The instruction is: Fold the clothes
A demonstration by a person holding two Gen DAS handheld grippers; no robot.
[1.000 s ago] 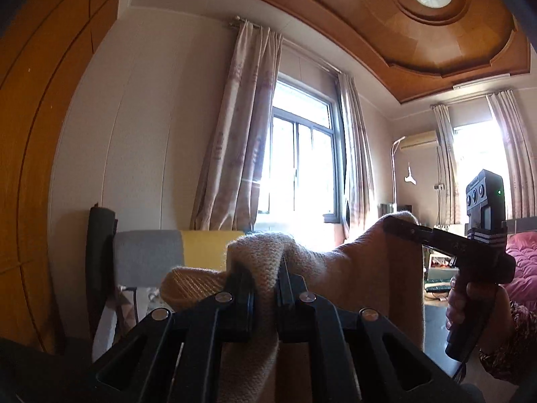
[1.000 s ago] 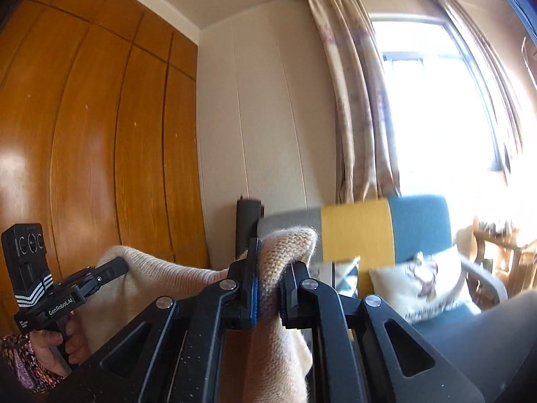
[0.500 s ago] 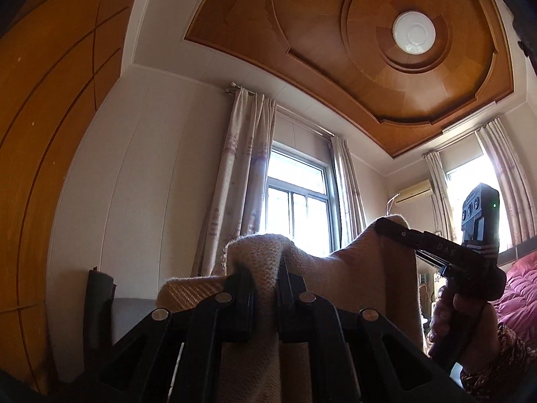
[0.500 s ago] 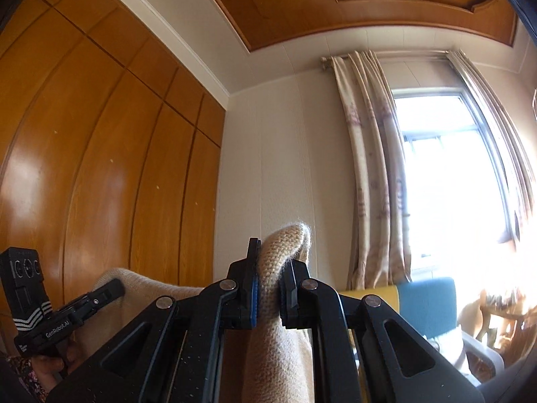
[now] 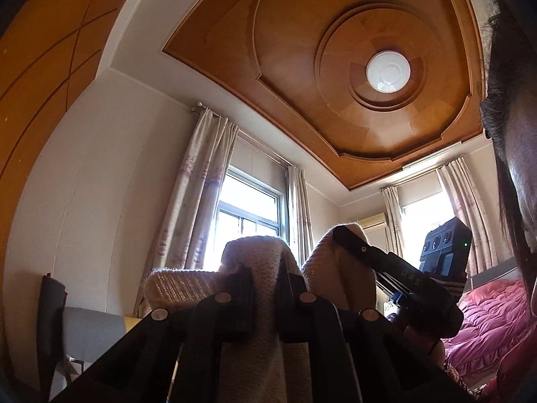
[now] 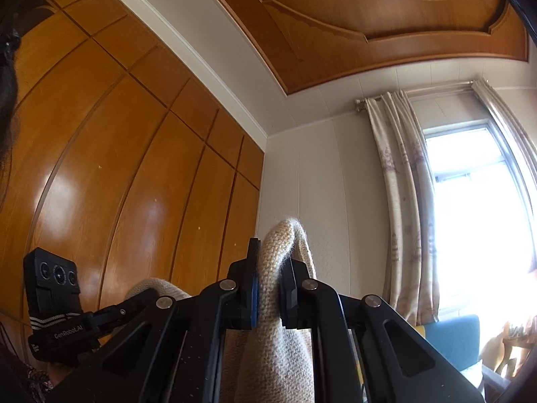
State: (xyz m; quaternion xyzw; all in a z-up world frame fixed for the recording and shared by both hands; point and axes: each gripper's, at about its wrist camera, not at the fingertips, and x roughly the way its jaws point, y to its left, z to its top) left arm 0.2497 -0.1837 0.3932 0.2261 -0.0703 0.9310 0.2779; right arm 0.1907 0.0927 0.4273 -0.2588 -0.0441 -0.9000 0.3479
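Bedroom surroundings, seen from below

A round ceiling lamp [image 5: 388, 71] is set in the wooden ceiling [image 5: 302, 50]; curtains [image 6: 402, 208] are hung beside a bright window [image 6: 476, 221], wooden wall panels [image 6: 110, 168] are seen, and a pink quilt [image 5: 483, 319] is spread.

Left claw [image 5: 265, 288] and right claw [image 6: 271, 288] both tilt upward, jaws clamped tight on knit fabric.

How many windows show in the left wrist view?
2: one window straight ahead, behind the knit sweater; another window further right, above the pink bedding. More may lie outside the frame.
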